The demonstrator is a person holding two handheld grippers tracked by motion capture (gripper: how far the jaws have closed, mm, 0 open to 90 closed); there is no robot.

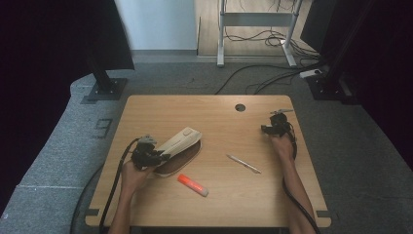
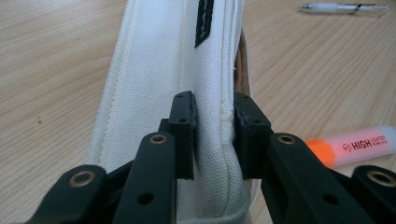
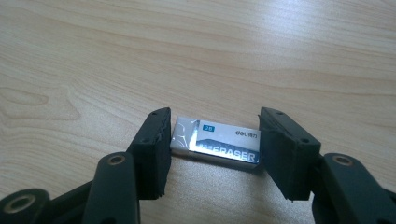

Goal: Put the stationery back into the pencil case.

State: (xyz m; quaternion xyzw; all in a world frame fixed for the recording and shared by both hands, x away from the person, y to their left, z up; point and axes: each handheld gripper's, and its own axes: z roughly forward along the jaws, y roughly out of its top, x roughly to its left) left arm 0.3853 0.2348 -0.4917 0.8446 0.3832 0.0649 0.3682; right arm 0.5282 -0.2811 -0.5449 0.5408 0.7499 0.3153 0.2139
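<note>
So my left gripper (image 2: 212, 135) is clamped on the edge of the white pencil case (image 2: 173, 70), pinching the fabric seam between both jaws, and the case sits tipped up on the left half of the table (image 1: 219, 204) with its dark inside facing right. My right gripper (image 3: 212, 149) is over by the far right edge with the eraser (image 3: 215, 145) lying flat on the wood between its jaws; they're close on both ends but I can't tell if they're touching it. The orange highlighter (image 1: 193, 185) lies just beside the case, and the pen (image 1: 243, 164) is mid-table, between my two hands.
</note>
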